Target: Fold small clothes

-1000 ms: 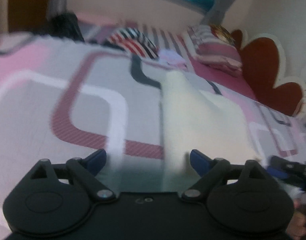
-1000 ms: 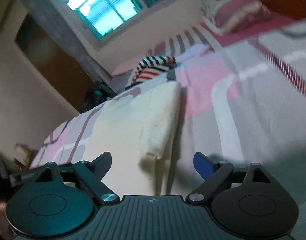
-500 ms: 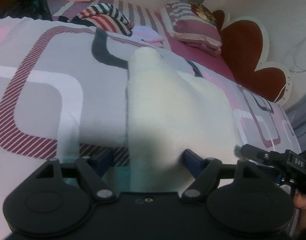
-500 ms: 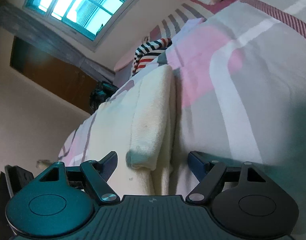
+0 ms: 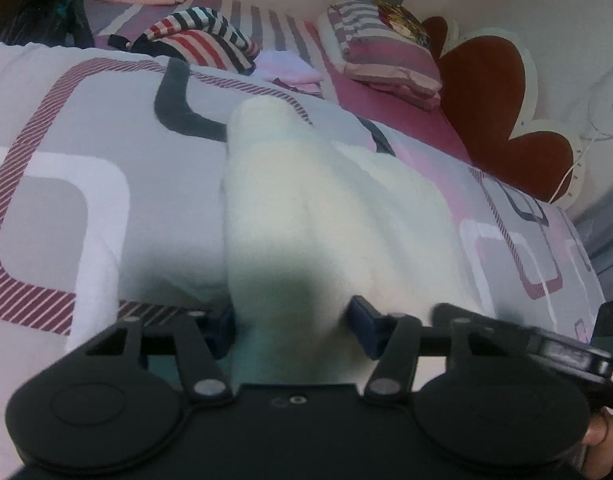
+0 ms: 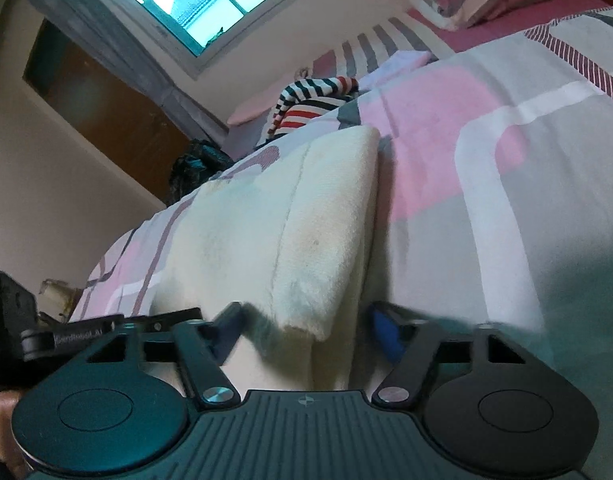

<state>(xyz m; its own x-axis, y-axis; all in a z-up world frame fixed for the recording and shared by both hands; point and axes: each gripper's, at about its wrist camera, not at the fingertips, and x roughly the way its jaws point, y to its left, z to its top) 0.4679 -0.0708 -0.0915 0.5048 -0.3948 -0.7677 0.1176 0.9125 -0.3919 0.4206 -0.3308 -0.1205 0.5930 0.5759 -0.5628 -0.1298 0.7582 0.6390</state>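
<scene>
We've got the cream garment [image 5: 326,216] spread on the patterned bedspread [image 5: 86,168], near edge bunched up right at both claws. L gripper [image 5: 294,320] sits w/ its blue pads [image 5: 366,320] set wide either side of a raised fold, cloth filling the gap but can't tell if it's pinched; R gripper [image 6: 306,324] is wide too, a folded corner of the garment [image 6: 298,240] hanging between the pads. Striped clothes [image 5: 202,40] and a pillow [image 5: 386,52] lie well beyond
</scene>
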